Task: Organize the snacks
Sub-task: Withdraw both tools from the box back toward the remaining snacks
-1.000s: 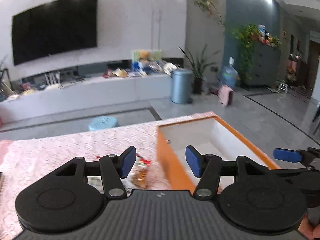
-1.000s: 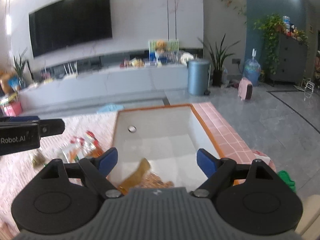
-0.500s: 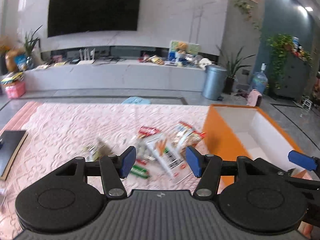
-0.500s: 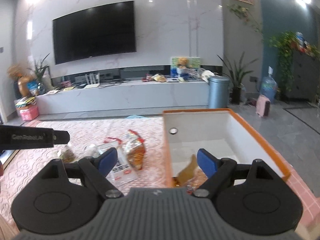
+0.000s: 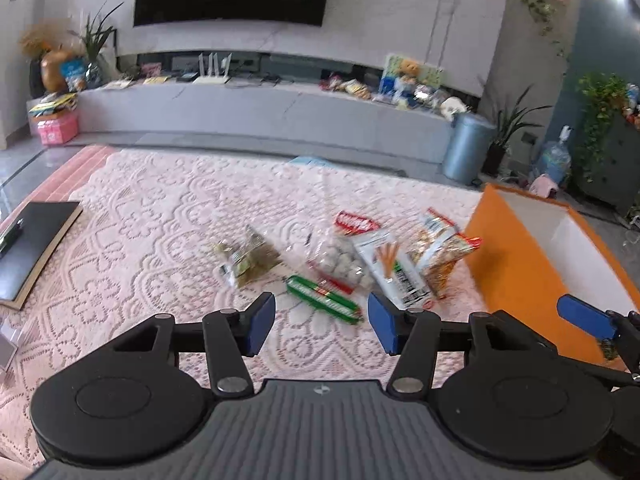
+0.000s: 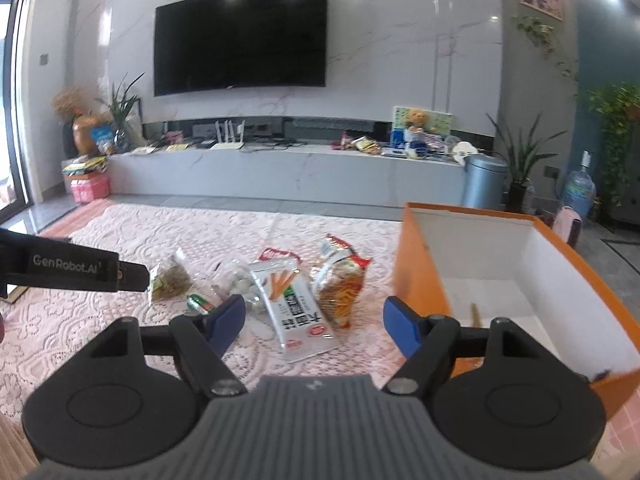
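Observation:
Several snack packs lie on the pink lace tablecloth (image 5: 160,220): a green-brown bag (image 5: 248,260), a green stick pack (image 5: 322,300), a clear bag of white balls (image 5: 340,260), a white carrot-print pack (image 5: 394,268), an orange noodle bag (image 5: 440,256) and a red pack (image 5: 356,222). The orange box (image 5: 516,264) with white inside stands at the right. My left gripper (image 5: 320,322) is open and empty above the near edge of the pile. My right gripper (image 6: 314,320) is open and empty, over the white pack (image 6: 296,308) and next to the box (image 6: 416,276), which holds a brownish snack (image 6: 476,314).
A black notebook (image 5: 36,244) lies at the table's left edge. Beyond the table are a TV console (image 6: 280,172), a grey bin (image 6: 482,180) and plants. The left gripper's arm (image 6: 68,268) crosses the right wrist view at the left.
Both grippers have swung left, away from the orange box and toward the snack pile. The box, in front of both a second ago, now sits at the right. Both stay open.

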Available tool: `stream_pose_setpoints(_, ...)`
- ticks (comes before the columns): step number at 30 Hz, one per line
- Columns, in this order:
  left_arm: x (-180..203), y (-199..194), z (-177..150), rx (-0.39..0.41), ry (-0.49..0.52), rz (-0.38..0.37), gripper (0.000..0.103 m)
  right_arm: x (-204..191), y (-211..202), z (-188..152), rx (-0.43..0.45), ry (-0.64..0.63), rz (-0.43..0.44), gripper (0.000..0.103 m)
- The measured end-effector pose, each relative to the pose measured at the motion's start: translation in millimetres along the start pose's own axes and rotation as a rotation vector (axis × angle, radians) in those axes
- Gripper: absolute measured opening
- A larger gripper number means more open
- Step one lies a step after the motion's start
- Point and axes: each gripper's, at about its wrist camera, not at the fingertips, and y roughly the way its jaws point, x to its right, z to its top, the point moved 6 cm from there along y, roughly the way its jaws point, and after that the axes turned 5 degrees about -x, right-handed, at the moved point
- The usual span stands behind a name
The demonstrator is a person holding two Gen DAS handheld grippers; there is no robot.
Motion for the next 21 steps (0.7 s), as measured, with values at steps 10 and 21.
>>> stream_pose_setpoints(10, -4, 46, 16, -0.143, -0.094, -0.041, 0.051, -16, 59, 3, -0.058, -0.091, 0.014, 0.065)
stream_pose_setpoints(21, -9, 113, 19, -0.251, -0.221, -0.008, 0.049, -25, 127, 4, -0.147, -0.186, 0.032, 0.054)
